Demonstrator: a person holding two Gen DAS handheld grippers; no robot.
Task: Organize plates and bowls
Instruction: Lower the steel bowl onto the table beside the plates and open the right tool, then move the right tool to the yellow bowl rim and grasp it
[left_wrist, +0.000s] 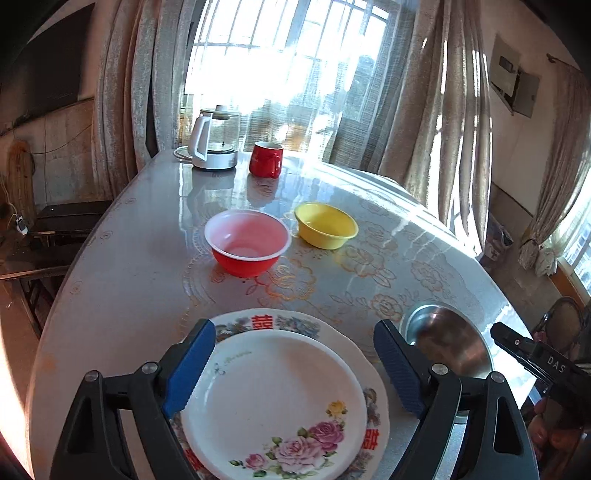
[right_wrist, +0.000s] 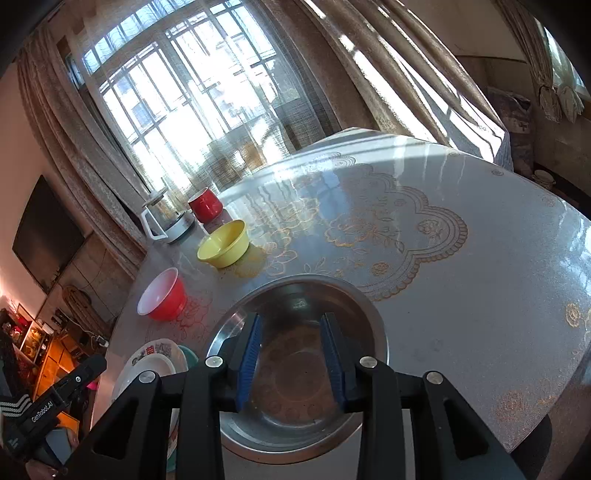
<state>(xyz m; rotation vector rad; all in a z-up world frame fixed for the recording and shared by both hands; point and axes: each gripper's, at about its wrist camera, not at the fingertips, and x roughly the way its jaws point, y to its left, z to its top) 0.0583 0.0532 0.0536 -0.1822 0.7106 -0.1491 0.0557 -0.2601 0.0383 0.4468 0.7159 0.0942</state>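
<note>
Stacking seems to be the idea on the near side of the table (left_wrist: 110, 280): a small white plate (left_wrist: 273, 402) with pink roses lies on a larger patterned plate (left_wrist: 284, 321), smaller on bigger so the pair sits steady. The left gripper (left_wrist: 291, 369) hangs above that stack with its blue fingers (left_wrist: 188, 373) spread wide to either side, holding nothing and touching neither plate; I judge the stack is finished and set free. Farther back, a red bowl (left_wrist: 246, 243) stands just beside a yellow bowl (left_wrist: 327, 225), both upright and apart, so they look not yet nested. Behind them, by the window, a kettle (left_wrist: 212, 142) and a red mug (left_wrist: 266, 158) stand out of the way. To the right of the plates sits a metal bowl (left_wrist: 448, 339), close to the table's near edge. The right gripper (right_wrist: 291, 360) hovers over its hollow with fingers (right_wrist: 249, 362) fairly narrow and empty, no rim between them. Likely that wide bowl is meant as the base for the others.
</note>
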